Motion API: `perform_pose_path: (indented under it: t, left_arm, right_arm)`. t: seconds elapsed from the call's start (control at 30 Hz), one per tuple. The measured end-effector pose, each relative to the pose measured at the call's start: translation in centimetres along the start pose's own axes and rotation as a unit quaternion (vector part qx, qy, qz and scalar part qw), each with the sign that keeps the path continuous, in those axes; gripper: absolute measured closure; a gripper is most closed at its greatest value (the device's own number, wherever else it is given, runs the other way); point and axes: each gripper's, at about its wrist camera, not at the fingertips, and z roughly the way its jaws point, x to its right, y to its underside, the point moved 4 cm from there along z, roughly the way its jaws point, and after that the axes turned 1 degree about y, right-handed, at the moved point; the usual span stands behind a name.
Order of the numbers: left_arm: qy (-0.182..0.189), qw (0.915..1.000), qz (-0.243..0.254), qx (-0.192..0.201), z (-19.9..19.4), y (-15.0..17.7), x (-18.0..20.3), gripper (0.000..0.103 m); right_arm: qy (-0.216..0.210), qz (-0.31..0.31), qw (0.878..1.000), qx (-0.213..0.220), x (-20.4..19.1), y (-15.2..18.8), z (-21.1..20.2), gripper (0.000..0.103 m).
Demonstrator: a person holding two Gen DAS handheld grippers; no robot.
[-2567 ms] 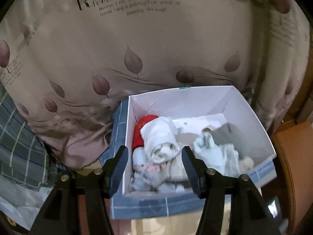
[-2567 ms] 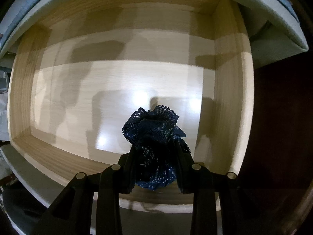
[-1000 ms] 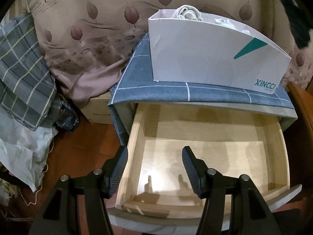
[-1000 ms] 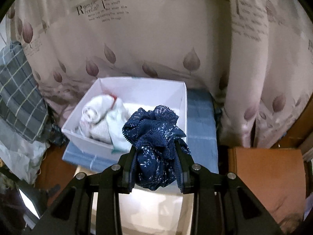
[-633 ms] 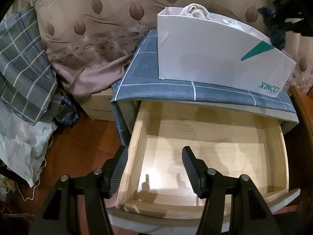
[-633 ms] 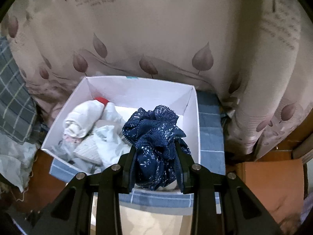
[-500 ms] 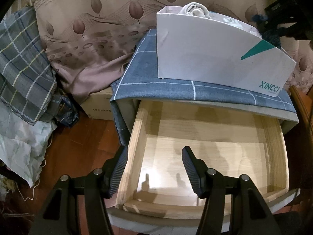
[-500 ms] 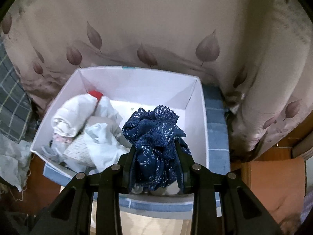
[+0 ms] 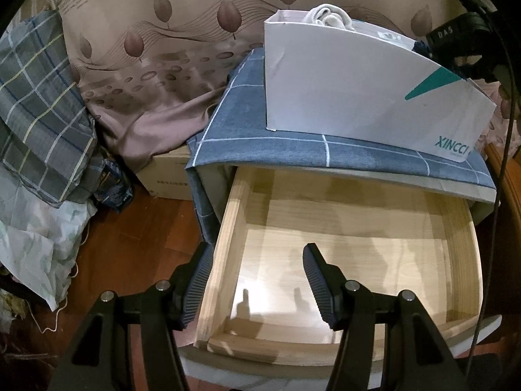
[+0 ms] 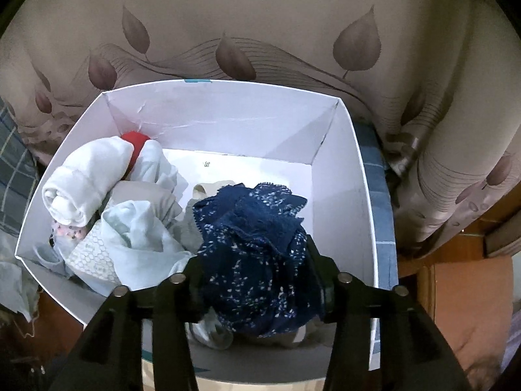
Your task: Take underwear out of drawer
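The navy lace underwear (image 10: pixel 257 244) sits between the fingers of my right gripper (image 10: pixel 257 260), inside the right half of the white box (image 10: pixel 342 150). The jaws stand wider than before and the cloth spreads loose, so I cannot tell whether they still pinch it. The wooden drawer (image 9: pixel 342 260) is pulled open and shows no clothes inside. My left gripper (image 9: pixel 257 280) is open and empty, over the drawer's front left corner. The white box (image 9: pixel 358 91) stands on the cabinet top above the drawer, with the right gripper's body at its far right.
White, pale blue and red rolled garments (image 10: pixel 107 202) fill the box's left half. A blue checked cloth (image 9: pixel 260 143) covers the cabinet top. A leaf-print curtain (image 10: pixel 260 32) hangs behind. Plaid bedding (image 9: pixel 39 114) and a cardboard box (image 9: pixel 169 176) lie left of the cabinet.
My right gripper has dropped lower into the white box with the underwear, and its jaws have spread wider. My left gripper has stayed over the open drawer.
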Motion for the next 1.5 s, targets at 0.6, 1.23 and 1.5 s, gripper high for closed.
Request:
perform_pose_path:
  t: [0.6,1.23,1.5]
  left_arm:
    - [0.001,0.9998,0.016,0.015,-0.7,0.2,1.0,0.044]
    - [0.001,0.9987,0.032,0.041,-3.0,1.6,2.6,0.044]
    - [-0.001,0.9983,0.042,0.040,-3.1,1.8,3.2,0.044]
  right_arm:
    - [-0.035,-0.023,0.994,0.104,0.5,4.5,-11.9,0.007]
    - [-0.035,0.016,0.999,0.018,-0.7,23.2,-6.4,0.004]
    - [-0.034,0.009,0.999,0.006,-1.1,24.3,-5.4,0.004]
